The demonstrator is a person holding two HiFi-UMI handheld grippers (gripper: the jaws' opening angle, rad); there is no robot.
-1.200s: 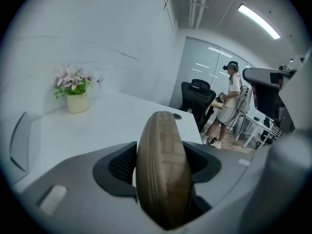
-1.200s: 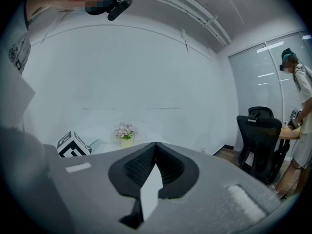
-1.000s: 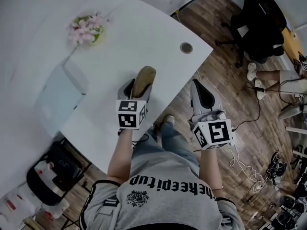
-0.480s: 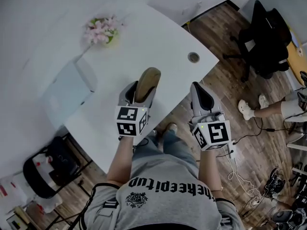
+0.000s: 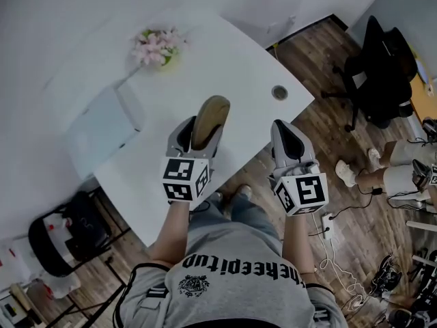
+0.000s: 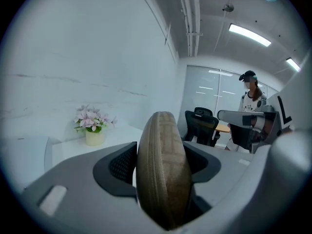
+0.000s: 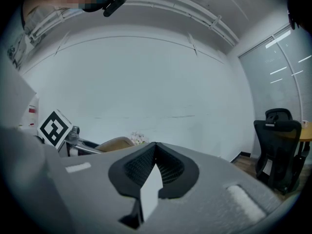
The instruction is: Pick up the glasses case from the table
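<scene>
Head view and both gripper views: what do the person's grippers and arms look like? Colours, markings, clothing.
The left gripper and right gripper have light grey moulded shells, with black ribbed pads lining the jaws. Each carries a white cube printed with black square markers. The person wears a grey short-sleeved T-shirt with black print and dark sleeve trim.

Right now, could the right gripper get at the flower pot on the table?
Probably yes. The right gripper is empty, jaws together, off the table's edge; bare table lies between it and the flower pot. The left gripper holding the glasses case stands beside that path.
</scene>
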